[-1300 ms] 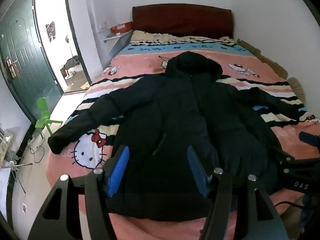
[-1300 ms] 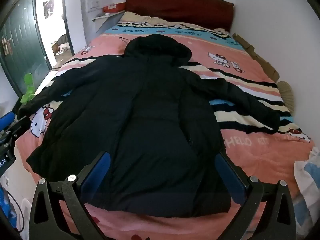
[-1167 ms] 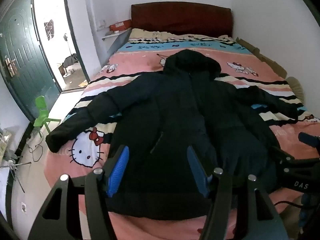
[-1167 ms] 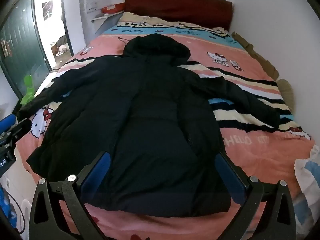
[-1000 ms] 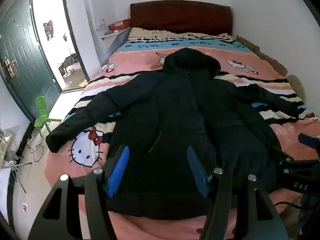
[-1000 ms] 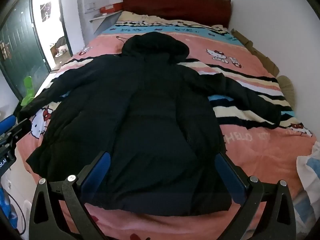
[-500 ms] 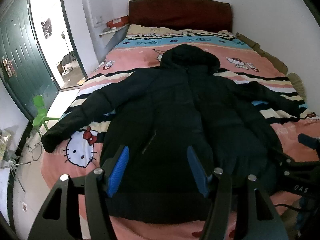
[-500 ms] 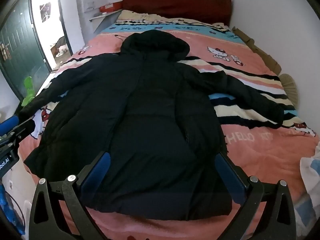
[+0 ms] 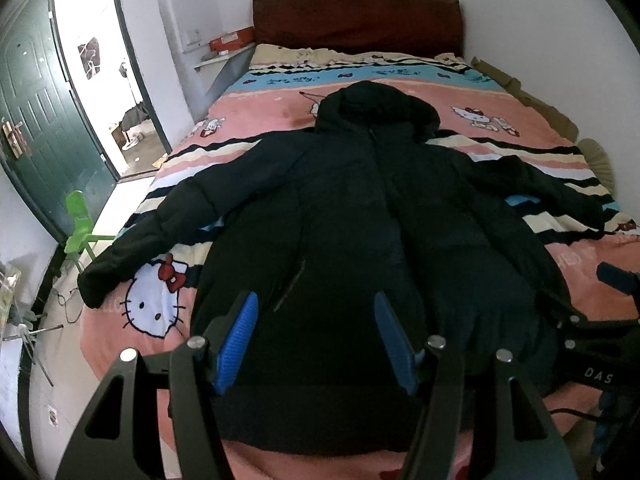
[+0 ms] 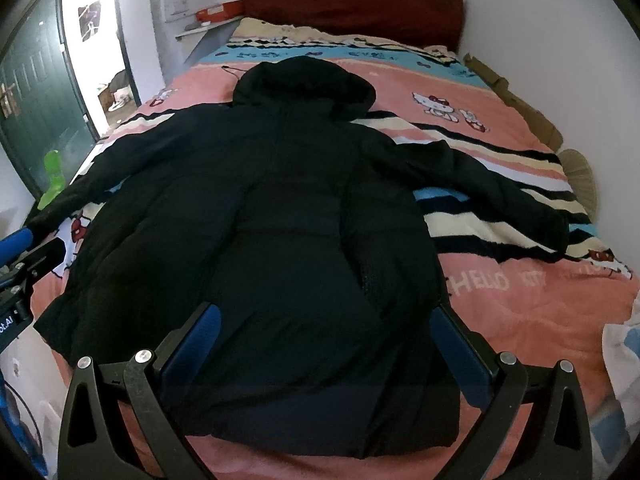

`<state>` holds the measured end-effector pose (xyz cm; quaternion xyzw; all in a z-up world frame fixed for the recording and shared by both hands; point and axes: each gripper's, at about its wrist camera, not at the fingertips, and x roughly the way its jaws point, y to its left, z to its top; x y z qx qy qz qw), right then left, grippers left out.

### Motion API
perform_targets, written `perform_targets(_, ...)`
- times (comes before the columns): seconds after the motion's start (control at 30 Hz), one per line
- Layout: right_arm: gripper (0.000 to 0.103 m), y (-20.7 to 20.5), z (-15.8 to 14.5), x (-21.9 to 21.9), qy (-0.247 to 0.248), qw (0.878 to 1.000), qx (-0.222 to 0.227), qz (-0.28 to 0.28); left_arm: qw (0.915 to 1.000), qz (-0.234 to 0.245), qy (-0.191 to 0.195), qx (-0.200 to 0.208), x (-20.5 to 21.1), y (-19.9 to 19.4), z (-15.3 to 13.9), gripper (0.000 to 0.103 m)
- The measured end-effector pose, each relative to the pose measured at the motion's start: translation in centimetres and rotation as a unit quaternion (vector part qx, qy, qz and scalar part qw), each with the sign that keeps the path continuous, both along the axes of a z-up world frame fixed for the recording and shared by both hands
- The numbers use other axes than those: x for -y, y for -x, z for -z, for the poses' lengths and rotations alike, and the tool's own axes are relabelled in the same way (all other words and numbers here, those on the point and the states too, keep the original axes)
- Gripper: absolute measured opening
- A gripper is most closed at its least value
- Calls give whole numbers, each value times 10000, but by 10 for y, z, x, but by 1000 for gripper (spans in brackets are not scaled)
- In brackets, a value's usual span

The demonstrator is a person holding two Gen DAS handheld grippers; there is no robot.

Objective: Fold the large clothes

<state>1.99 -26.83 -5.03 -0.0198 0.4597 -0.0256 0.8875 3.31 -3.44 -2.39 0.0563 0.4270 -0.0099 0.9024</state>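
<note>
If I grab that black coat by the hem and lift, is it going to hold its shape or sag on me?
Probably sag: the coat lies limp, its sleeves draped flat over the blanket. It looks padded and long, so likely bulky and fairly heavy for one pinch. The hood would likely trail behind. Both grippers are open above the hem.

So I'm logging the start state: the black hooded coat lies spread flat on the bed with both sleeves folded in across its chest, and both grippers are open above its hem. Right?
Not quite. The black hooded coat has both sleeves stretched out to the sides on the bed, as the right wrist view shows. The left gripper and right gripper are open above its hem.
</note>
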Motion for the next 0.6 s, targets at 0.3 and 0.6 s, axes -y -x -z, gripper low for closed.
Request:
perform_targets(0.3, 102, -12, 1, 9, 28, 10000, 27, 47, 10000, 43, -21, -34, 7, -17, 2, 59)
perform_targets(0.6, 102, -30, 8, 17, 66, 10000, 8, 73, 9998, 93, -45, -180, 15, -38, 16, 59)
